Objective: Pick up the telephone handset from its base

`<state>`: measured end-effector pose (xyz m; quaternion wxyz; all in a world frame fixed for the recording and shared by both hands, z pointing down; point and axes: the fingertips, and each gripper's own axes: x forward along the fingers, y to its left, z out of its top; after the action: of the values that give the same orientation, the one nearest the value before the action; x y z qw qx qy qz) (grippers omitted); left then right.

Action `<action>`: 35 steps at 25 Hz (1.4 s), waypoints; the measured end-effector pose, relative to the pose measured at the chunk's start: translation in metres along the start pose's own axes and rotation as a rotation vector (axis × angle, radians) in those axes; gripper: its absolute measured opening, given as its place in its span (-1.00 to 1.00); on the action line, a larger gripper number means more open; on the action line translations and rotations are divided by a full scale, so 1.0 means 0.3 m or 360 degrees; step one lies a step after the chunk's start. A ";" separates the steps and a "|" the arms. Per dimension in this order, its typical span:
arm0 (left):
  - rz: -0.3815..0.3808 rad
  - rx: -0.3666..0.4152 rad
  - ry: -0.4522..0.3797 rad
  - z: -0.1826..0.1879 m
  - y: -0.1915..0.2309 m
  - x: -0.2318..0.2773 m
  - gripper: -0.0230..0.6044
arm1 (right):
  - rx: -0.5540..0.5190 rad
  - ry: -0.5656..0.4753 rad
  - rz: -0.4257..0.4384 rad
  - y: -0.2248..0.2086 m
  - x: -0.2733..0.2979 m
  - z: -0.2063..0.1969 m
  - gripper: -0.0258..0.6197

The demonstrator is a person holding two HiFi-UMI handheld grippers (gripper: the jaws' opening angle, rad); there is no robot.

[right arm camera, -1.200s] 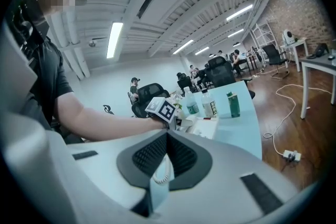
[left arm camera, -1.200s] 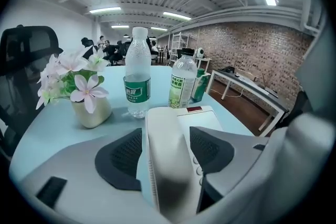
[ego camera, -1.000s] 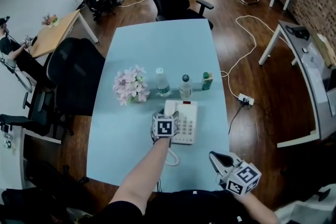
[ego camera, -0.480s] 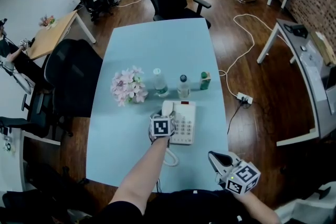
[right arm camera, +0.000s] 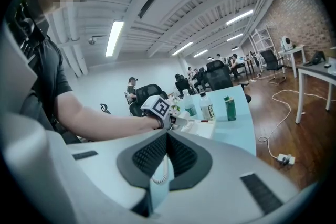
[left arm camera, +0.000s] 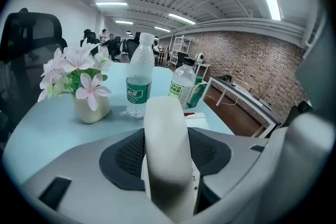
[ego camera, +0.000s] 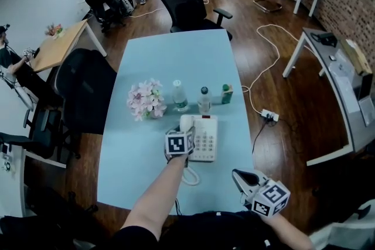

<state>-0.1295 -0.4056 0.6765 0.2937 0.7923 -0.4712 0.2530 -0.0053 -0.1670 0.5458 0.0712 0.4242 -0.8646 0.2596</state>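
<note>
- On the near end of the light blue table (ego camera: 176, 50) sat a white telephone base (ego camera: 206, 139) with rows of buttons.
- The left gripper (ego camera: 184, 130) reached over the left side of that base, with its marker cube on top.
- Its two jaws were pressed tight on the white handset (left arm camera: 167, 149), one dark pad on each side of it.
- The handset lay along the left side of the base, and I could not tell if it had come up off it.
- A curly white cord (ego camera: 191, 176) hung from the phone toward the near edge of the table.
- The right gripper (ego camera: 239, 175) was held low at the near right corner, well apart from the phone.
- Its jaws were almost together and had nothing between them.
- Just past the phone stood a pot of pink flowers (ego camera: 145, 100) on the left.
- Next to the flowers, in a row, stood two clear water bottles (ego camera: 180, 95) and a small green bottle (ego camera: 227, 93) on the right.
- Black office chairs (ego camera: 190, 0) stood at the far end of the table and on its left side.
</note>
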 end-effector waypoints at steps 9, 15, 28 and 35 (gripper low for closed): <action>-0.0084 0.0074 -0.0155 0.075 -0.067 -0.175 -0.18 | -0.0034 -0.0083 -0.0082 0.084 -0.110 -0.009 -0.87; -0.0050 0.0035 -0.0256 0.080 -0.108 -0.317 -0.18 | -0.0094 -0.0121 0.0007 0.111 -0.177 0.002 -0.87; -0.0099 -0.0092 -0.0635 -0.021 -0.339 -0.818 -0.18 | -0.0117 -0.0085 0.0319 0.143 -0.352 -0.072 -0.87; -0.0105 -0.0142 -0.0719 -0.163 -0.456 -1.026 -0.18 | -0.0209 -0.0025 0.0455 0.221 -0.400 -0.100 -0.87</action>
<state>-0.1446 -0.1348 0.4711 0.2238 0.8300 -0.5095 0.0385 0.0163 -0.0347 0.5047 0.0543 0.2933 -0.9318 0.2067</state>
